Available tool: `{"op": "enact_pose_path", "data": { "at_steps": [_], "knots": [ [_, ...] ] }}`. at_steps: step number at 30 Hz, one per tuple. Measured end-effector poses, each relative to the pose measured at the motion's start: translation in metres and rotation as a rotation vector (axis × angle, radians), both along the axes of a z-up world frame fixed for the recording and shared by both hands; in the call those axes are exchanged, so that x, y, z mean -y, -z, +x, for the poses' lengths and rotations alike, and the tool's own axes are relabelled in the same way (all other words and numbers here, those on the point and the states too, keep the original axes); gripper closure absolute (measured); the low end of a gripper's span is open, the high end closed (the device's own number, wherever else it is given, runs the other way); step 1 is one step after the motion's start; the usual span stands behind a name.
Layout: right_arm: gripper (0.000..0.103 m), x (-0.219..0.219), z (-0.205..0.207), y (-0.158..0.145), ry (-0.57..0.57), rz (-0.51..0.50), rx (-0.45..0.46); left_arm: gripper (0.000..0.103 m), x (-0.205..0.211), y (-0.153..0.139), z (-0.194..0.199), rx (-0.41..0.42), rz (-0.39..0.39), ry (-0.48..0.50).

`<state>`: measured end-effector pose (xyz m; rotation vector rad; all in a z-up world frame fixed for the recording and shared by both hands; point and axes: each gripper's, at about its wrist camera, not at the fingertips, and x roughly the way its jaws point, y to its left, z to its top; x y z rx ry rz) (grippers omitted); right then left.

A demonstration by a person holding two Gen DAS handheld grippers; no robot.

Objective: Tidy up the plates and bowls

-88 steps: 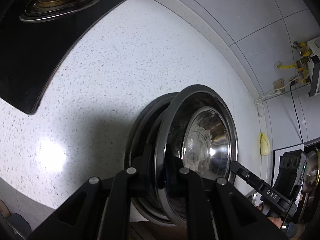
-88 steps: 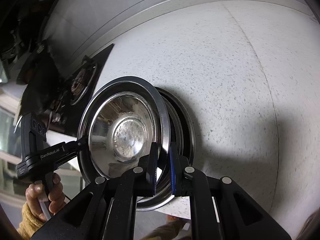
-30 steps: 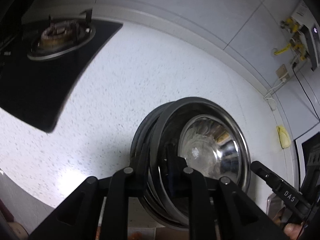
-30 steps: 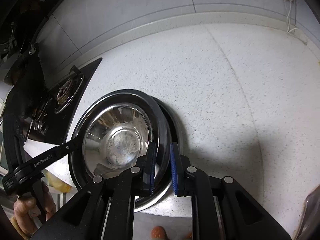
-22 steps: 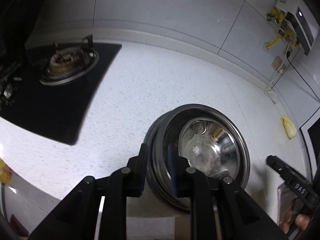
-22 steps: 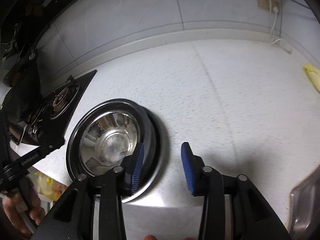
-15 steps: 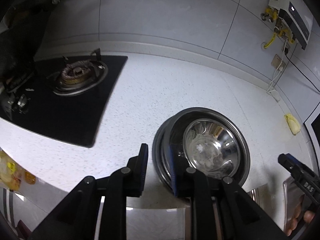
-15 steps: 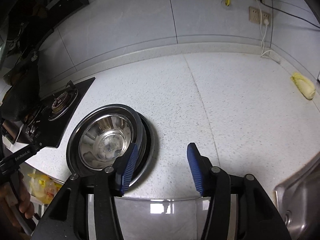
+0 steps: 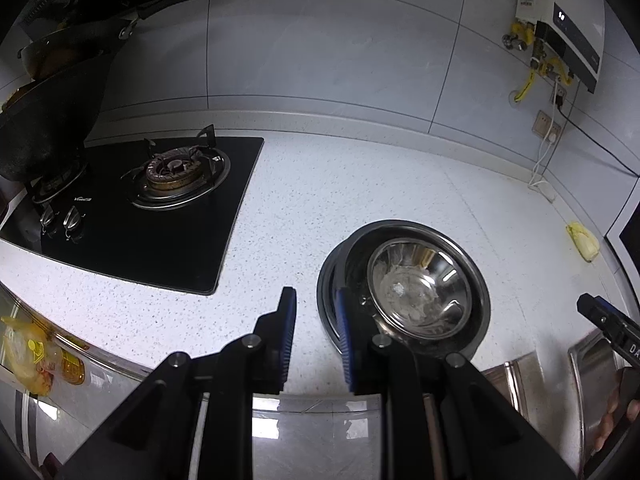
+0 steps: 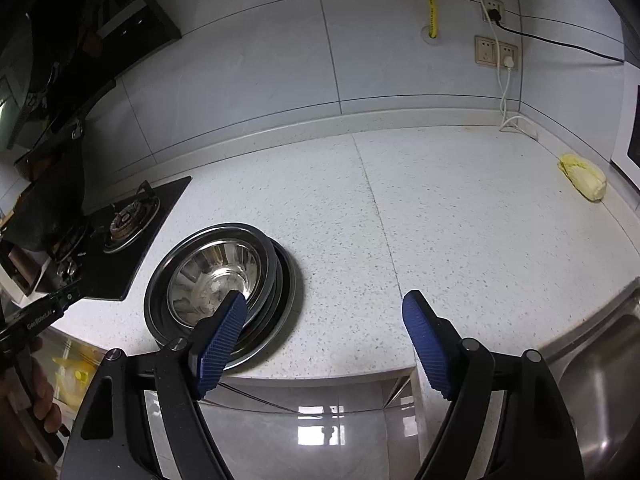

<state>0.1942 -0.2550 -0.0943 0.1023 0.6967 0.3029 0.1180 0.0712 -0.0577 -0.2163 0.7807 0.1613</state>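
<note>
My right gripper is spreading its jaws, nothing between them; my left gripper is holding a narrow, empty gap. Both are hovering beside the stacked steel bowls, which are resting on the countertop right of the gas hob.

Cool, even light fills both sharp fisheye views, corners vignetted black, straight lines bowed, glare on the glossy cabinet front.
</note>
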Motion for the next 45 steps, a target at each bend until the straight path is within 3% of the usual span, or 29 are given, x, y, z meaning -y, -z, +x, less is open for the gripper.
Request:
{"op": "enact_pose_path", "data": {
  "at_steps": [4, 12, 19, 34, 41, 45],
  "knots": [
    [0.025, 0.003, -0.003, 0.0, 0.007, 0.005, -0.002, 0.084, -0.002, -0.002, -0.004, 0.001, 0.006, -0.001],
    [0.002, 0.007, -0.013, 0.0, 0.006, 0.025, 0.014, 0.084, 0.002, -0.018, -0.017, 0.037, 0.064, -0.006],
    [0.002, 0.016, -0.018, -0.005, 0.018, 0.017, 0.036, 0.084, 0.002, -0.035, -0.027, 0.099, 0.04, 0.026],
    [0.002, 0.033, -0.03, -0.01, 0.057, 0.022, 0.051, 0.084, 0.011, -0.036, -0.018, 0.099, 0.08, 0.086],
    [0.002, 0.037, -0.032, -0.011, 0.08, 0.016, 0.053, 0.084, 0.018, -0.033, -0.013, 0.078, 0.142, 0.079],
    [0.002, 0.038, -0.031, -0.009, 0.082, 0.019, 0.048, 0.084, 0.016, -0.033, -0.013, 0.085, 0.124, 0.083]
  ]
}}
